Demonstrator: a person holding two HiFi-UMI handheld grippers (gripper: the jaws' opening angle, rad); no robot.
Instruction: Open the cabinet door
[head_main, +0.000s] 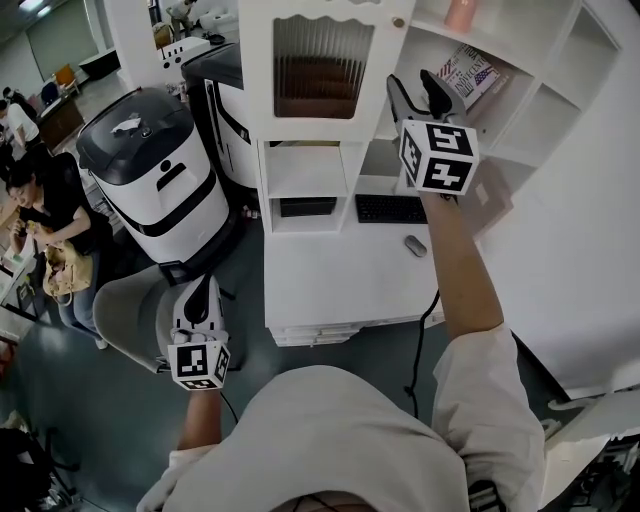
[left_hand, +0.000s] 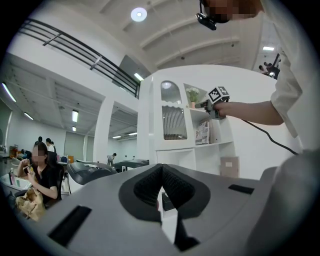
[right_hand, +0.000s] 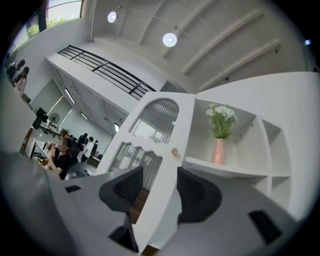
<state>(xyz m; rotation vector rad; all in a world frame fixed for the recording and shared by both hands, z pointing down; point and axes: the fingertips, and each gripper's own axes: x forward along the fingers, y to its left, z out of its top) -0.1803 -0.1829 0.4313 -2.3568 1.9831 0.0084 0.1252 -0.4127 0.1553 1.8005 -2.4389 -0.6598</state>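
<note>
The white cabinet door (head_main: 320, 65) with its ribbed glass pane stands in the upper shelf unit, a small round knob (head_main: 398, 22) at its right edge. My right gripper (head_main: 415, 88) is raised in front of the door's right side, below the knob, and is open. In the right gripper view the door's edge (right_hand: 167, 175) shows between the spread jaws of the right gripper (right_hand: 160, 187), untouched, with the knob (right_hand: 174, 151) just above them. My left gripper (head_main: 203, 285) hangs low at the left, away from the cabinet. Its pads (left_hand: 150, 182) meet, so it is shut and holds nothing.
A white desk (head_main: 340, 285) below the shelves carries a keyboard (head_main: 390, 208) and a mouse (head_main: 415, 245). A pink vase with flowers (right_hand: 218, 150) stands on the shelf right of the door. A large white-and-black machine (head_main: 155, 175) and a grey chair (head_main: 130, 315) stand left. A person (head_main: 45, 200) sits far left.
</note>
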